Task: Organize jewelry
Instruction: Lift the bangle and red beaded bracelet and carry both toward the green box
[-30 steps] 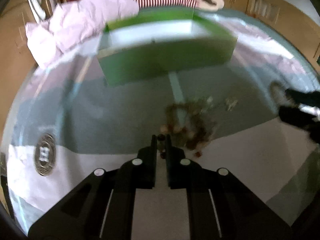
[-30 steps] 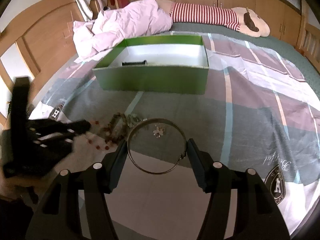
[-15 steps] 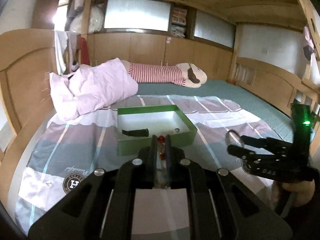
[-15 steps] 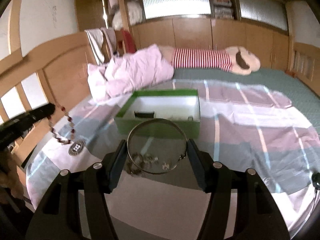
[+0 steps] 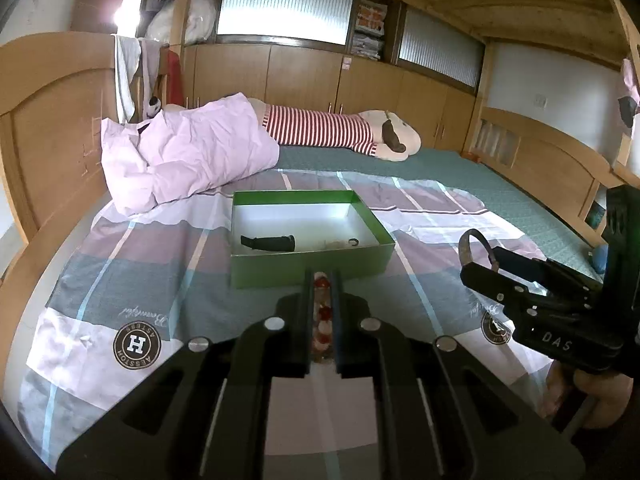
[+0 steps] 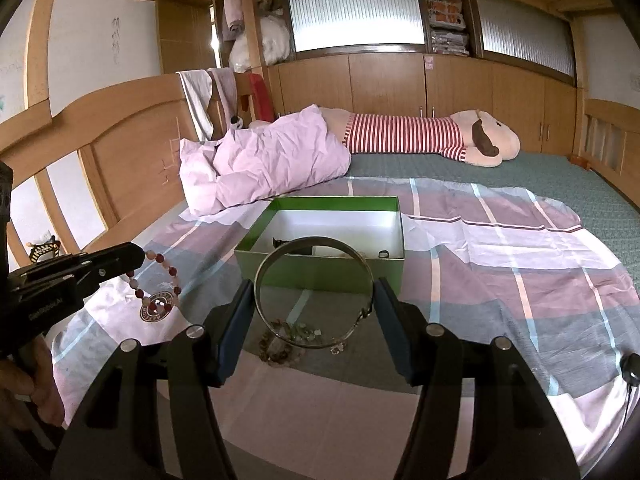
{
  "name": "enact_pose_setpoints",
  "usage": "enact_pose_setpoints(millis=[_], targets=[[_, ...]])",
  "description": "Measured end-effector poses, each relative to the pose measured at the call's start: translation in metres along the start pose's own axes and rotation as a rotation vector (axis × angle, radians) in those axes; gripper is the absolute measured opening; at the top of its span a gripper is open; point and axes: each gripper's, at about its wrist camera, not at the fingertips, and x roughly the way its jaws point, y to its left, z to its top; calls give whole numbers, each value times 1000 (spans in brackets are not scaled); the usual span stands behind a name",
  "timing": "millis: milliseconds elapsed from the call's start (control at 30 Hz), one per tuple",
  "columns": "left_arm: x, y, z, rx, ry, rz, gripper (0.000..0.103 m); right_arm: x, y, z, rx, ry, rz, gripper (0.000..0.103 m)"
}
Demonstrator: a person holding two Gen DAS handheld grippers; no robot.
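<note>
- The carry step is in hand: the left gripper [image 5: 322, 300] is clamped on a red-and-white bead bracelet [image 6: 154, 280], and the right gripper [image 6: 314, 300] is clamped across a metal bangle [image 6: 316, 292].
- Next, both pieces are to be carried forward over the green box [image 5: 308, 240] just ahead and released inside.
- Compared with a second ago, both grippers are seen raised from the jewelry pile [image 6: 292, 338], now below the right gripper.
</note>
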Motion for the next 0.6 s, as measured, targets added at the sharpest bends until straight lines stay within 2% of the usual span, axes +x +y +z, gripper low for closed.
enact_pose_setpoints(millis=[600], targets=[[8, 0, -2, 9, 24, -3, 8, 2, 2, -2, 1, 8, -1, 60]])
